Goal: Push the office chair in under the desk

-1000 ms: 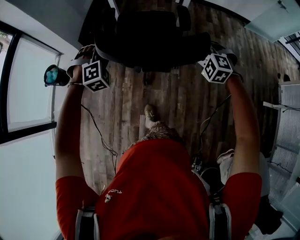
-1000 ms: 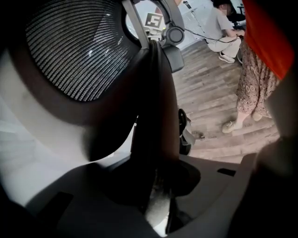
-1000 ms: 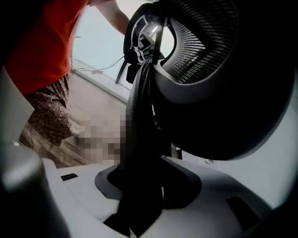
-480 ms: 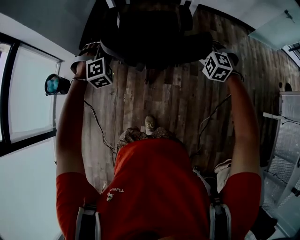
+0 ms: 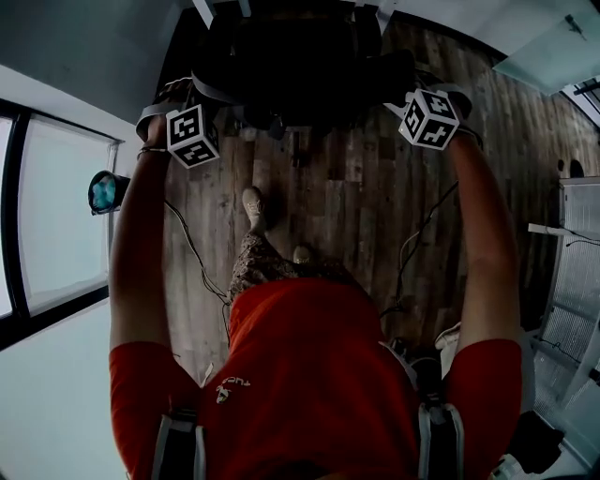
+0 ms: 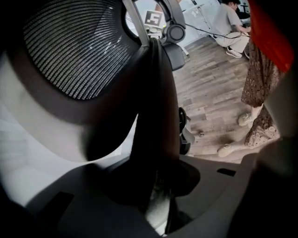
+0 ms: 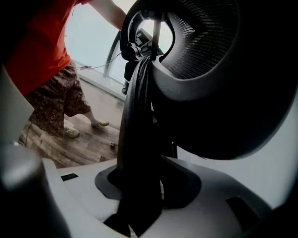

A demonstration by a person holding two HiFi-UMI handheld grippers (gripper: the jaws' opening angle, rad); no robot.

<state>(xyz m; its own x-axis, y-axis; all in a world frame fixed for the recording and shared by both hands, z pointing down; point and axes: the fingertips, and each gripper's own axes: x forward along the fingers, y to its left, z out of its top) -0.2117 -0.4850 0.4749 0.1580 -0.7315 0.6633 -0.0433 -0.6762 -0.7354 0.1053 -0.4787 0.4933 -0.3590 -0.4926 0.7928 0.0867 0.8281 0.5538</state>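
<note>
The black office chair stands at the top of the head view, its backrest toward me, between two white desk legs. My left gripper is shut on the left edge of the backrest frame, beside the mesh. Its marker cube shows at the chair's left. My right gripper is shut on the right edge of the frame, with its cube at the chair's right. The chair hides the jaw tips in the head view.
A window runs along the left wall, with a blue-lensed device beside it. Cables trail over the wood floor. My foot is forward. A white rack stands right. Another person sits on the floor behind.
The chair and both grippers have moved away from me, toward the desk. My left foot has stepped forward.
</note>
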